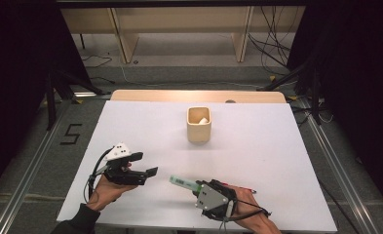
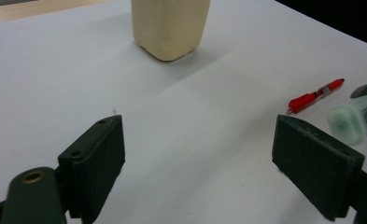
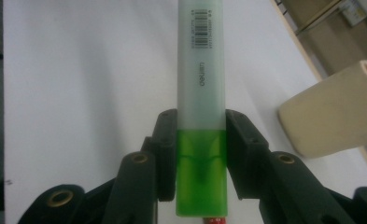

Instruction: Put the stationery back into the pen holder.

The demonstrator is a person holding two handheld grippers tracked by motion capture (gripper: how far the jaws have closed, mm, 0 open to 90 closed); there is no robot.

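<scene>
Right gripper (image 3: 201, 154) jaws clamp the green highlighter (image 3: 201, 93), lifted off the surface (image 1: 257, 146). Left gripper (image 2: 200, 158) jaws stand wide, empty. Judged remaining: delivery into the beige cup (image 1: 199, 127); red pen (image 2: 315, 94) untouched.

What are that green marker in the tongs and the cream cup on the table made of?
The marker looks like plastic: a cloudy see-through cap, a glossy bright green body, and a printed barcode on smooth skin. The cup could be matte plastic or unglazed ceramic; its thick, rounded-square walls are dull and show no shine, so I cannot tell which.
</scene>
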